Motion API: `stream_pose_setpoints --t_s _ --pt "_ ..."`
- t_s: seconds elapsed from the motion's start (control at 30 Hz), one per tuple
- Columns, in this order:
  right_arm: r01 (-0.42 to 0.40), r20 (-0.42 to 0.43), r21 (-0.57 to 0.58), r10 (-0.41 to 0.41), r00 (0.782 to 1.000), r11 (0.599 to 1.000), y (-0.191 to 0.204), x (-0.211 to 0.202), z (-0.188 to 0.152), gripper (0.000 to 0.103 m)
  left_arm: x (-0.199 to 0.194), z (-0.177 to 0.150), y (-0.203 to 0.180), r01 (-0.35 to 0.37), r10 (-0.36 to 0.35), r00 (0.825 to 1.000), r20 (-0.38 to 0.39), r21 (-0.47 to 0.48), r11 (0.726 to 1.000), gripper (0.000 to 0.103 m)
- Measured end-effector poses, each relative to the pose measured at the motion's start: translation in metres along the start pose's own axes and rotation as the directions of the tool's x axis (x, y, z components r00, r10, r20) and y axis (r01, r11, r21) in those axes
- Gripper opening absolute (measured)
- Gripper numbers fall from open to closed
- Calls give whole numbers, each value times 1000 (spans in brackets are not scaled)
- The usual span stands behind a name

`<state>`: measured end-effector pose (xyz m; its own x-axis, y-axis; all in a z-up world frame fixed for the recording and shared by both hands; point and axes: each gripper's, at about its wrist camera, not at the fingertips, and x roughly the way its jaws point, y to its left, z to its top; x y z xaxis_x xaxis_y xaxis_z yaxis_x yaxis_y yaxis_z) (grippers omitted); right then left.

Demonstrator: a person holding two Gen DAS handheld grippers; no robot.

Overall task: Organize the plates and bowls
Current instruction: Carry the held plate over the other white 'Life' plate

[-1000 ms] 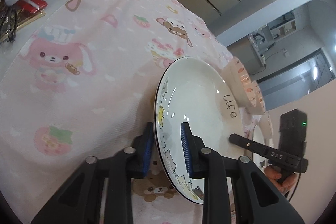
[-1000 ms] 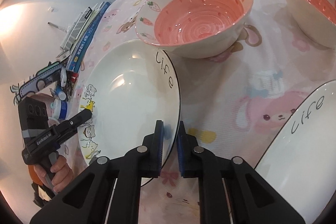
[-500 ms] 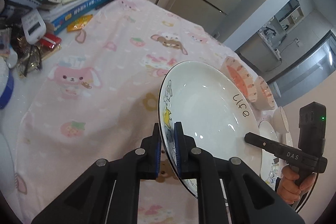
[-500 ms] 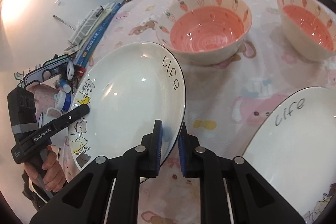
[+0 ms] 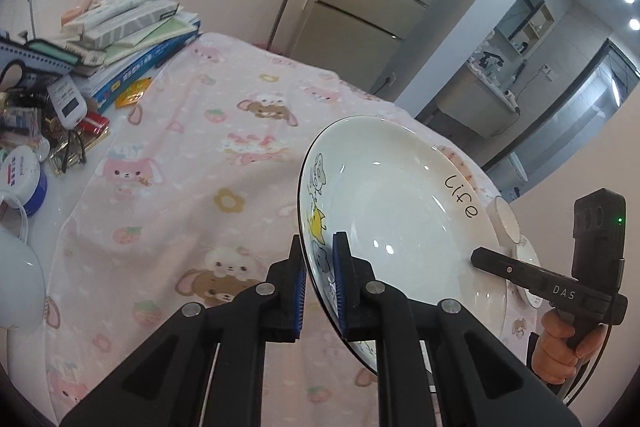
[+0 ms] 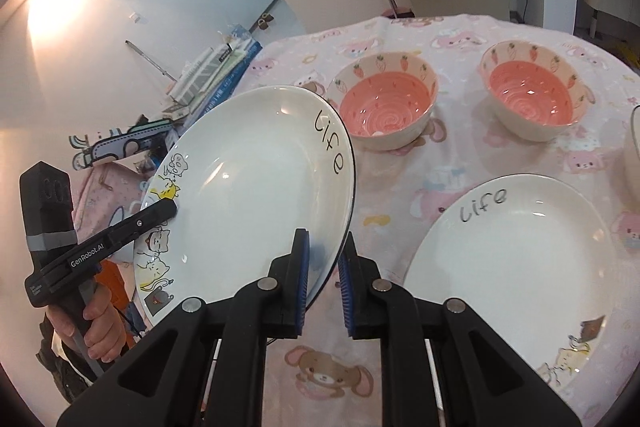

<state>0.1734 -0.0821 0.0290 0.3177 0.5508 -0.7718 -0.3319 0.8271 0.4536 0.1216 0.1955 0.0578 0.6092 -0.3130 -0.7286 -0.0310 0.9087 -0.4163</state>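
A white plate [image 5: 400, 215] [image 6: 256, 195] with "Life" lettering and cat drawings hangs tilted above the pink tablecloth, held at two opposite rims. My left gripper [image 5: 318, 267] is shut on its cat-decorated edge; my right gripper [image 6: 324, 267] is shut on the other edge. Each gripper also shows in the other's view, held by a hand: the right gripper [image 5: 504, 269] and the left gripper [image 6: 160, 211]. A second "Life" plate [image 6: 512, 259] lies flat on the cloth at right. Two pink bowls [image 6: 386, 111] [image 6: 534, 99] with carrot and strawberry rims stand beyond it.
Stacked books [image 5: 136, 43] and small clutter [image 5: 60, 123] crowd the table's far left. A white and blue tub [image 5: 24, 179] sits at the left edge. Another dish's rim [image 6: 632, 151] shows at far right. Fridge and doorway lie beyond the table.
Both grippers have risen with the plate, lifting it off the cloth and tilting it. More of the table, bowls and second plate has come into view.
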Motion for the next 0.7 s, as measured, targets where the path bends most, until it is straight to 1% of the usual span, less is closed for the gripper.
stream_pose_setpoints --t_s 0.13,0.3,0.37,0.53,0.7 --pt "-16 32 14 16 999 1000 -11 -34 -6 14 -3 -3 -28 27 -27 1000 -2 18 999 13" --pt "38 79 23 -40 996 999 -27 -67 -17 14 -5 -11 -68 37 -38 999 10 65 997 14" --pt "39 94 41 -43 995 998 -37 -78 -21 14 -4 -13 -82 56 -57 998 2 75 996 14" --pt "52 131 61 -60 990 997 -58 -111 -31 14 4 -22 -117 95 -93 995 -20 112 989 14" --pt "68 162 88 -81 983 994 -84 -128 -42 14 22 -30 -143 111 -106 993 -44 141 984 14"
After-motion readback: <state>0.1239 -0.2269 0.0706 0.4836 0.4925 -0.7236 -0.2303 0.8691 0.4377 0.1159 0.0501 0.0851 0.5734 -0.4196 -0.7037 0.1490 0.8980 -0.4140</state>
